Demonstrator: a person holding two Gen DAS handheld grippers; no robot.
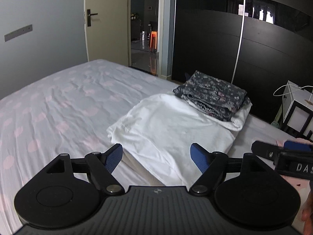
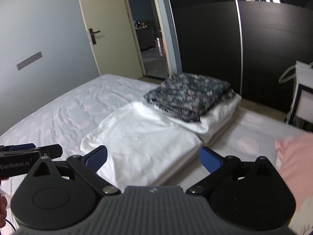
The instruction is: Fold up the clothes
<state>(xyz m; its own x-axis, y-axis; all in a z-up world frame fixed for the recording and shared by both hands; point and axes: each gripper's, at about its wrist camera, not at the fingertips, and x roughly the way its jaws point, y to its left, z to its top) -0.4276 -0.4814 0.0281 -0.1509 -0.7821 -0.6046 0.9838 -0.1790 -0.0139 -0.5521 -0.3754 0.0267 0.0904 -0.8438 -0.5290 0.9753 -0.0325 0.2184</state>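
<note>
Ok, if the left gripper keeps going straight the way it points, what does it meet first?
Most likely the folded white garment on the bed: the open left gripper points down at its near edge, nothing between the jaws. The exact contact spot is uncertain.

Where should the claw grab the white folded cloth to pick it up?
Probably the near left corner of the white folded cloth, coming in from the front. There the layers bunch into a thick edge lifted off the bed sheet, and the flowery dark clothes weigh down the far end.
</note>
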